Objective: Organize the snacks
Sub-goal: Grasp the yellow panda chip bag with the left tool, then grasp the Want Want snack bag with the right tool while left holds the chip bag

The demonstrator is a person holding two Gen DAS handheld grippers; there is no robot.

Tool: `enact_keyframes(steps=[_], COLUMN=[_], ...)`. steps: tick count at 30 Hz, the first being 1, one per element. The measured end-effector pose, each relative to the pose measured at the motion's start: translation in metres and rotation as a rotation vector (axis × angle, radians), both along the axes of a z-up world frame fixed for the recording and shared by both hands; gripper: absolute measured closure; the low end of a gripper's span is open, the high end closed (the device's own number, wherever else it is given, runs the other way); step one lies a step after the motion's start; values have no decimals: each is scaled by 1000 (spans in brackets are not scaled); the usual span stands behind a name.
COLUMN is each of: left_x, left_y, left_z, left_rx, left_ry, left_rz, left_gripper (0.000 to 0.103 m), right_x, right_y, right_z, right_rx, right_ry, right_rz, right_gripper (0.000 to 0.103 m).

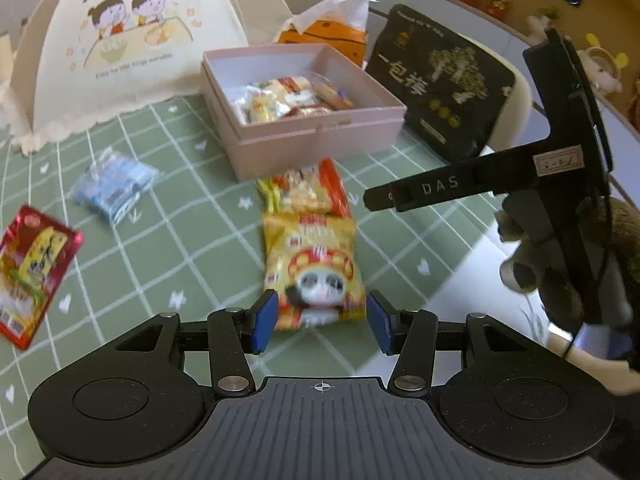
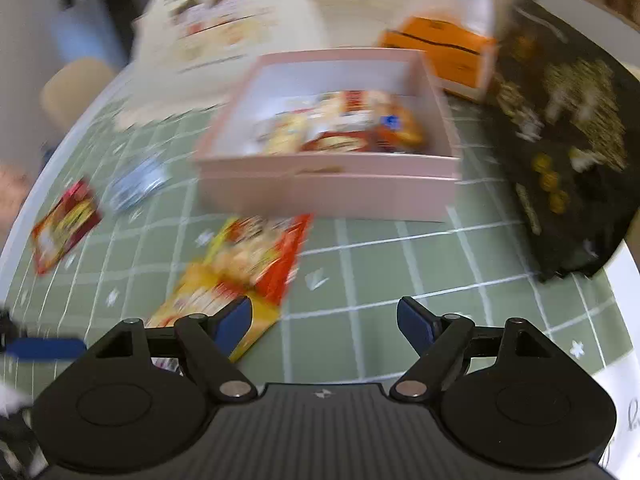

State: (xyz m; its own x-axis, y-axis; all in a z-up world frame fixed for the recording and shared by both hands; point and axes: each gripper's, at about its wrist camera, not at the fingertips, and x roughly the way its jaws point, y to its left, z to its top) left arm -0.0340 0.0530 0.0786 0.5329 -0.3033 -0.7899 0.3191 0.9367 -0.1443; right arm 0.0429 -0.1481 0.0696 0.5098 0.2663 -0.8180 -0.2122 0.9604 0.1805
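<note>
In the left wrist view my left gripper is shut on the near end of a yellow snack packet, with a blue pad against each side edge. Its far end touches an orange-red packet lying in front of the pink box, which holds several snacks. The right wrist view is blurred. There my right gripper stands open over bare green cloth, with nothing between its fingers. The yellow packet and the orange-red packet lie to its left, and the pink box is beyond.
A blue packet and a red packet lie on the checked cloth at the left. A black bag, an orange tissue box and a cream food cover stand around the box. A hand holds the right gripper's finger at the right.
</note>
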Motion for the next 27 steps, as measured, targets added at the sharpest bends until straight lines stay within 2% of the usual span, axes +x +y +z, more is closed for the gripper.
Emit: enact_keyframes(steps=[4,8,9,11,14,18,21,24,27], left_x=[24,33,32,28,27,28,41,50,53], left_y=[-30,-62,-68,-79,-78,-50,-27,-21,-25], left_z=[-10,-26,-32,-37,-35,-26,-32,-41,-44], left_rx=[89,137,147,176,151,154,90,72,63], left_ry=[-2,47,61,37,33,-16,60,119,123], left_rz=[23,-80,-104,-150,-155,-19,65,65,43], left_gripper=[49,48,47,35,34,37,39,37,35], right_x=[-1,-7,-9,-14,-17,-23,-26,-31,-35], right_y=[-9,-26,-30,-38,-52,-62,-60,-48,-44], right_z=[-3,-15,-17,-22,-30,-35,-38,-42,-45], right_rx=[-22,-64,-79,-99,-87,-71,-75,-131,-138], right_ry=[-20,-9,-7,-4,22,1,-26,-56,-74], right_rz=[-67,-88,-93,-107,-135,-169,-179,-169,-189], right_gripper=[22,22,22,22,22,19,13,11,4])
